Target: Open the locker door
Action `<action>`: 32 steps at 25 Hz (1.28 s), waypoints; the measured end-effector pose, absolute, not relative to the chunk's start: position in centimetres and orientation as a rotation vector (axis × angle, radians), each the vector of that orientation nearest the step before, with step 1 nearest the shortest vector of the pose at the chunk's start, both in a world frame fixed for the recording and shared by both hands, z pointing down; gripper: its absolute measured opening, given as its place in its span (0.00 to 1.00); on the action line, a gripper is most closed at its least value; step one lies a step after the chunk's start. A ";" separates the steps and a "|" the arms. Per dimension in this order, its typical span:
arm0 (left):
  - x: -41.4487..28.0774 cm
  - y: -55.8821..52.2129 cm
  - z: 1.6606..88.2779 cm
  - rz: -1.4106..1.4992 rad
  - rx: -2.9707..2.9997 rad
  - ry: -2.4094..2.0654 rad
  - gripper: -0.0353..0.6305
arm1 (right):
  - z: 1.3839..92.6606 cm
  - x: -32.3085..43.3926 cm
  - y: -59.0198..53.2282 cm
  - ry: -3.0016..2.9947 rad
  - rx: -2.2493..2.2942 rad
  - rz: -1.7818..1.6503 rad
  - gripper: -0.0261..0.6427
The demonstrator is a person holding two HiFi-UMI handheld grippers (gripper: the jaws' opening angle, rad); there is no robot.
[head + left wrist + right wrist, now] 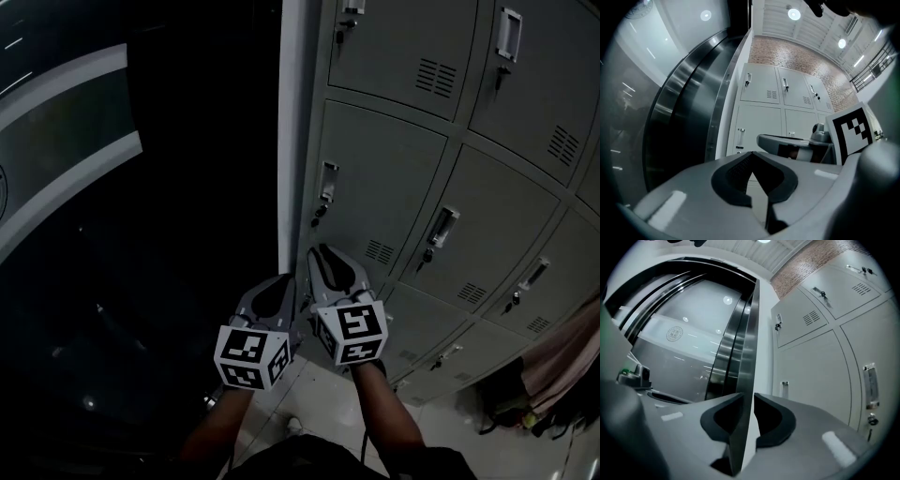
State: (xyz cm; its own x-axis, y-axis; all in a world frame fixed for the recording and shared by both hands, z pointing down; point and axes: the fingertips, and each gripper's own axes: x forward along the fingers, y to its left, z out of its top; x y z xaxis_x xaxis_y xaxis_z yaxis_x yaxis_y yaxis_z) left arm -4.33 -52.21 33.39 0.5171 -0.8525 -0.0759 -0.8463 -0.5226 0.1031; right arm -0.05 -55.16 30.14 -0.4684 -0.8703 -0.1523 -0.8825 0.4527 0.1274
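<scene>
Grey sheet-steel locker door (380, 178) — probably light, stiff; best hooked at the handle (327, 183). Below that handle, left gripper (284, 283) closed, right gripper (319, 255) barely parted — both empty.

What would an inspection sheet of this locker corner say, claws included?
Surface: pale tiled floor.
Job's things: grey lockers, every visible door shut, none touched.
Clutter: pinkish cloth over dark items beside the bottom lockers.
Grippers: left claw shut and empty; right claw barely apart, empty, touching nothing.
Cables: nothing seen.
Surroundings: dark curved wall on the left; brick wall above the lockers.
</scene>
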 end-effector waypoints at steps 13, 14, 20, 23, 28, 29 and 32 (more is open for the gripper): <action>-3.0 -61.5 34.0 -0.135 2.671 -1.551 0.06 | 30.0 1.3 -66.3 2.609 -1.521 0.182 0.27; -2.9 -61.9 34.1 -0.129 2.674 -1.548 0.06 | 29.9 1.3 -66.9 2.608 -1.519 0.183 0.28; -2.8 -63.3 34.4 -0.120 2.679 -1.551 0.06 | 29.7 0.8 -70.9 2.630 -1.492 0.118 0.36; -3.0 -63.9 34.5 -0.112 2.678 -1.558 0.06 | 29.9 1.1 -72.7 2.621 -1.492 0.043 0.41; -3.7 -64.9 34.4 -0.111 2.668 -1.582 0.06 | 29.6 0.9 -74.6 2.606 -1.493 0.005 0.49; -3.7 -65.1 34.4 -0.110 2.667 -1.584 0.06 | 29.5 0.9 -74.8 2.598 -1.508 0.011 0.50; -3.5 -65.4 34.5 -0.103 2.668 -1.583 0.06 | 29.3 1.2 -75.5 2.574 -1.544 0.014 0.50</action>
State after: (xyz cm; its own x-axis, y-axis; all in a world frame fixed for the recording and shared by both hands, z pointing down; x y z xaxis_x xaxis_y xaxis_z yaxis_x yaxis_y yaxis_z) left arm -3.50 -65.37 34.47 0.4777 -0.8777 -0.0377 -0.8752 -0.4792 0.0664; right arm 1.23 -75.48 29.33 -0.4632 -0.8775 -0.1245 -0.8787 0.4730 -0.0641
